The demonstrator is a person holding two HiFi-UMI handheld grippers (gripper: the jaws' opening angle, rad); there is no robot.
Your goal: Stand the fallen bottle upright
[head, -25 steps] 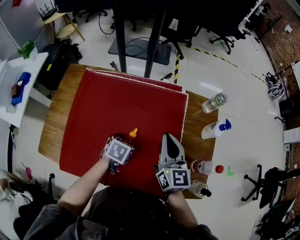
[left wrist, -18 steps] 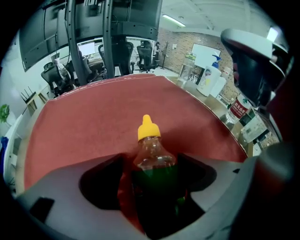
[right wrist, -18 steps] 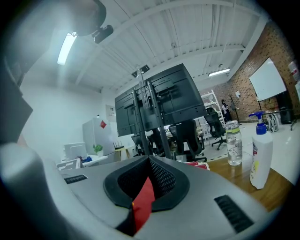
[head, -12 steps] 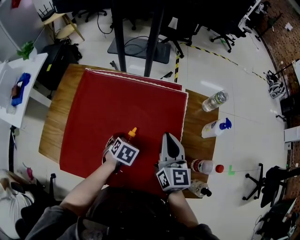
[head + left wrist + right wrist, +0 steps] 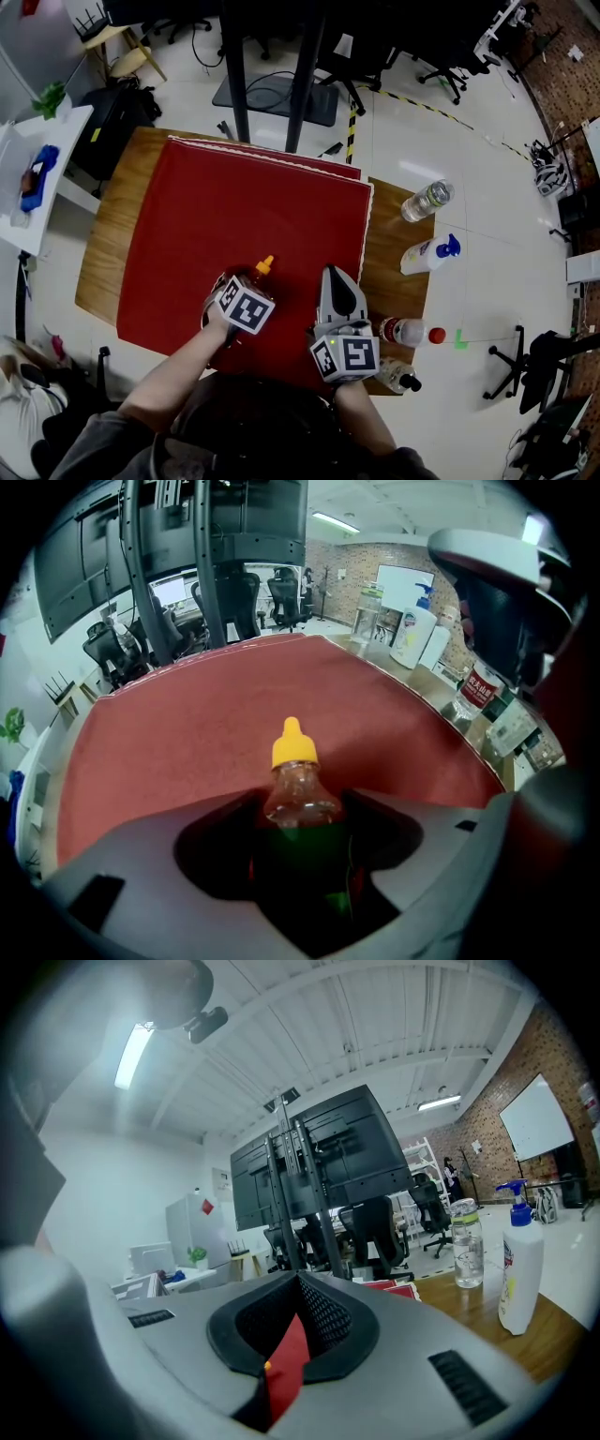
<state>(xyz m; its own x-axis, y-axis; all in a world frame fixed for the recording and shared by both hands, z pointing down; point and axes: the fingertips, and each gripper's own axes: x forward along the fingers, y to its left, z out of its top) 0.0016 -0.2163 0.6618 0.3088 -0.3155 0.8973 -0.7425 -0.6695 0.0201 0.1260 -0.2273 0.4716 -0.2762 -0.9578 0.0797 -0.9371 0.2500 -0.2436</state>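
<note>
bottle (image 5: 298,761) lies between the closing left tongs (image 5: 300,801)

A red cloth (image 5: 234,216) with a pale edge lies on the brown wooden bench (image 5: 101,253). The bottle (image 5: 298,799) is clear, with a yellow cap and a green label. A white spray bottle (image 5: 419,257) has a blue nozzle; another clear bottle (image 5: 403,332) has a red cap. Black-and-yellow striped tape (image 5: 352,131) marks the pale floor (image 5: 469,150).

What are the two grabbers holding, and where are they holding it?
The left gripper is closing its jaws round the bottle, on its body below the yellow cap; a firm grip cannot be told. The right gripper holds nothing.
</note>
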